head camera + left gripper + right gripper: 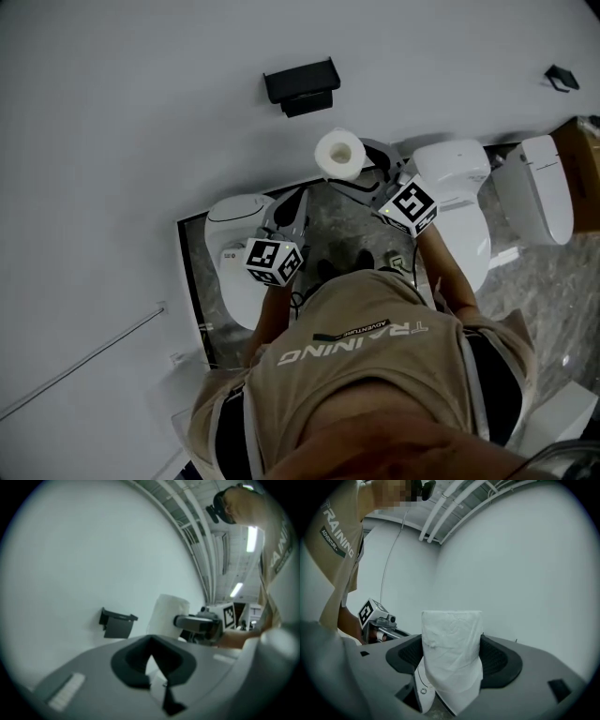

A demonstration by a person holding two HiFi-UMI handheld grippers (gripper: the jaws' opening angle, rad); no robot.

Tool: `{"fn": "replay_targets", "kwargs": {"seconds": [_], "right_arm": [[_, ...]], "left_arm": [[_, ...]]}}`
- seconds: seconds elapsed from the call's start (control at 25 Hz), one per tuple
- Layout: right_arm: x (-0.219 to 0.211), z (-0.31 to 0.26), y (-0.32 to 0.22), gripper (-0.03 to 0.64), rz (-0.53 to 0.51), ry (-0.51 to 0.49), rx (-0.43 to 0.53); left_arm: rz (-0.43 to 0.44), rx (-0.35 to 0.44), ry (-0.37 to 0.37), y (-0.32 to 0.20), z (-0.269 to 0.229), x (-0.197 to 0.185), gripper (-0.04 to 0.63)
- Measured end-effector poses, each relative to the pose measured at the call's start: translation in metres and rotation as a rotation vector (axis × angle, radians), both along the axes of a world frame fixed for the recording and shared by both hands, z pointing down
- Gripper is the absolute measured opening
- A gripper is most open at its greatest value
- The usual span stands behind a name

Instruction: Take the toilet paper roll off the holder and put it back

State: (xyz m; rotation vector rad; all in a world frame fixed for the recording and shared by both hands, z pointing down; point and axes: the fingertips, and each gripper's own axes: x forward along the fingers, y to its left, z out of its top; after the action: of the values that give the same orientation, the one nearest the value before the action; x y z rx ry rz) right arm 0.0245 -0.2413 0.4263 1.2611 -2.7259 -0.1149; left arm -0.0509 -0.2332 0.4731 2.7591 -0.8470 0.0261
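1. Now the right claw (361,171) is squeezing the roll (339,153). Its two black pads (501,660) press on the sides of the roll.
2. A loose flap of paper hangs down from the roll between the pads.
3. The roll is up in the air. It is off the holder (302,87) and near it, but not touching it.
4. From the head view, the roll's round end with the hole faces up at us.
5. The holder is a small black thing stuck on the white wall (141,112).
6. The left claw (151,660) is closed up and has nothing in it. It sits beside the right claw and points at the wall, and it does not touch the roll.
7. Three white toilets stand by the wall. One toilet (230,225) is under the left claw, and two more (459,183) are over on the right. Their lids look down, so I cannot see inside them.
8. A brown box (586,169) peeks in at the right edge. I cannot tell what is in it.
9. The person (375,375) wears a tan shirt.
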Motion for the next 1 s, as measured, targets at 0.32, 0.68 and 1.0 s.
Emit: {"fn": "replay_targets", "kwargs": {"seconds": [0.32,0.68,1.0], "right_arm": [[0.013,-0.032,-0.054,0.325,0.017,0.058,0.093],[0.056,-0.044,-0.166,0.325,0.174,0.002,0.104],[0.073,-0.018,-0.225,0.325,0.23,-0.022,0.046]], "left_arm": [[-0.005,0.023,0.038,-0.004,-0.011,0.003,0.0],[-0.047,0.028,0.016,-0.011,-0.01,-0.016,-0.001],[-0.066,-0.007,0.005,-0.017,0.004,-0.031,0.0]]}}
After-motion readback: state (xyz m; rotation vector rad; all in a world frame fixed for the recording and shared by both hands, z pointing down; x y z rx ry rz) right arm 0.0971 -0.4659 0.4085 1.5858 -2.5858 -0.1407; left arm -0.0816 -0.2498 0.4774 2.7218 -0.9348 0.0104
